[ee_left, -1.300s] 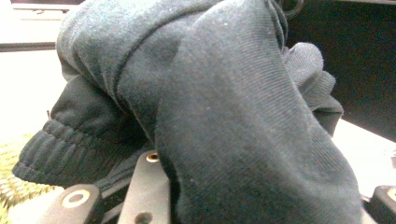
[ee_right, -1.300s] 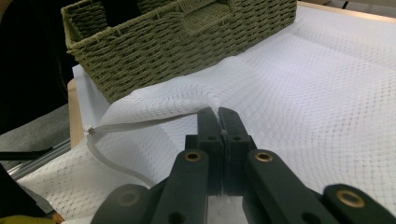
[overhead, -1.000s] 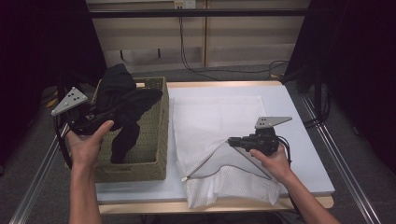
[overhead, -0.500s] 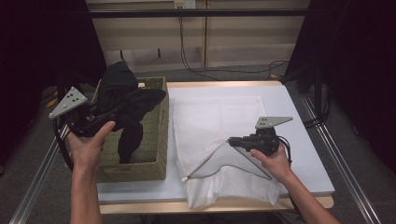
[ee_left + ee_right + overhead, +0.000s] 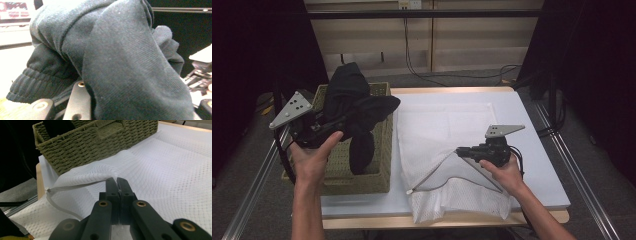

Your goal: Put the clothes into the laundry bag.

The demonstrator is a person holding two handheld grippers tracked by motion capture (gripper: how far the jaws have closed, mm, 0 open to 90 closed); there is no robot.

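A black garment [image 5: 357, 105] hangs over a woven olive basket [image 5: 362, 177] at the table's left, one end still trailing down into it. My left gripper [image 5: 344, 121] is shut on that garment, whose dark cloth [image 5: 120, 62] drapes over the jaws close to the camera. A white mesh laundry bag [image 5: 442, 125] lies flat on the white table [image 5: 537, 130]. My right gripper [image 5: 460, 152] is shut on the bag's upper layer by its zipped opening and holds it slightly raised. In the right gripper view its jaws [image 5: 117, 183] pinch a fold of mesh [image 5: 175, 170].
The basket [image 5: 82, 147] stands just left of the bag. The bag's zipper edge [image 5: 75, 186] curves toward the table's near edge, and the bag's bottom hangs over that edge. Cables run along the floor behind the table. Metal rails flank both sides.
My left hand has lifted the black garment higher out of the basket and a little to the left. The right gripper and the bag have stayed put.
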